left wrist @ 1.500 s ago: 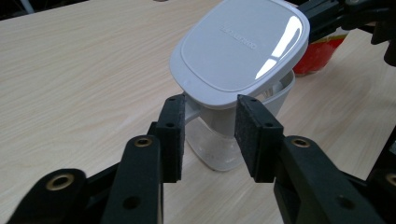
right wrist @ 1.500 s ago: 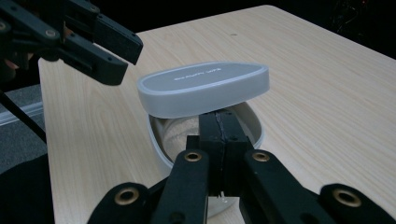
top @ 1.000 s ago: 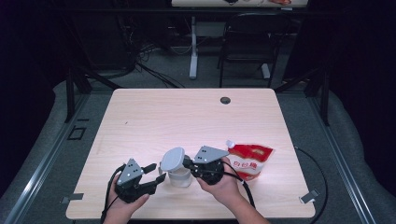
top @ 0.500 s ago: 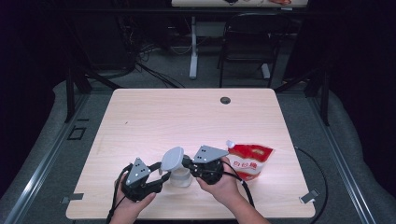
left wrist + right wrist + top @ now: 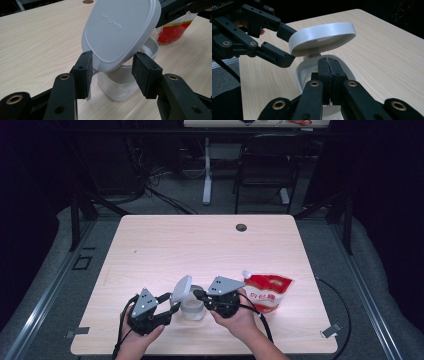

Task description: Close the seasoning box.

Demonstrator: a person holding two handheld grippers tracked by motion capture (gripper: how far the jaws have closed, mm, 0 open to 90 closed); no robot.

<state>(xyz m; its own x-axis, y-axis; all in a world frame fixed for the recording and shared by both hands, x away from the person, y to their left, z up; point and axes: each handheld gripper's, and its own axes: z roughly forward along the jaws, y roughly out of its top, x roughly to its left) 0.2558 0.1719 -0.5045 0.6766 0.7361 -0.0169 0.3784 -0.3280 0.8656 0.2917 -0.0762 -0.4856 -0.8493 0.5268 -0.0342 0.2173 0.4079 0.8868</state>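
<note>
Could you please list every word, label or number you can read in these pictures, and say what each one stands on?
"QUALITYPRO" or something close, in raised letters that appear upside down in the left gripper view, on the top of the white hinged lid; the last letters are uncertain.
White characters on the red band of the red and white pouch: too small and blurred to read.
Small print along the pouch's top edge: too small to read.

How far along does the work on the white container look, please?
Done: the container's hinged lid stands flipped up. In hand: the left gripper brackets the lid, jaws open; the right gripper, shut, rests at the rim. Left: the red pouch lies untouched beside it.
</note>
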